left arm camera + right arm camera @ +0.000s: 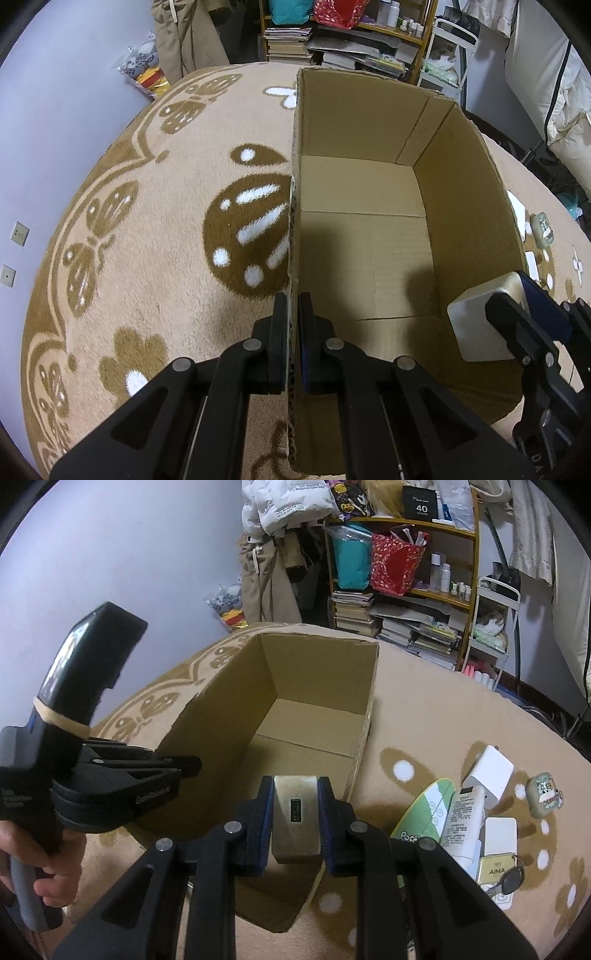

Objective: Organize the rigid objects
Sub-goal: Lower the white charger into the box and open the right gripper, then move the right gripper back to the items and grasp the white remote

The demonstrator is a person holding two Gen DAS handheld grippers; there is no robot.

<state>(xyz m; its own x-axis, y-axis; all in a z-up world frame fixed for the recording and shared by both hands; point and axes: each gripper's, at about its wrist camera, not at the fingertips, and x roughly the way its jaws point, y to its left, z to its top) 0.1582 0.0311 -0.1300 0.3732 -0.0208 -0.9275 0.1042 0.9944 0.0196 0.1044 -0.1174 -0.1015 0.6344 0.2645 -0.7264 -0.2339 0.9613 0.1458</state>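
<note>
Silvery and smooth, a blocky metal charger [295, 814] with rounded edges and a port slot on its face is sitting pinched between the blue-padded fingers of the right gripper [295, 821], hanging just above the open cardboard box [314, 716]. Plain corrugated walls are rising from a plush beige rug [147, 206] patterned with brown butterflies. Reaching in level, the left gripper [293, 332] is clamping narrowly on the box's left wall. Beside the box, a white adapter [493, 773], tube [463, 819] and key [511, 880] are lying clustered.

White charger block [295, 814] above open cardboard box [295, 686]
</note>
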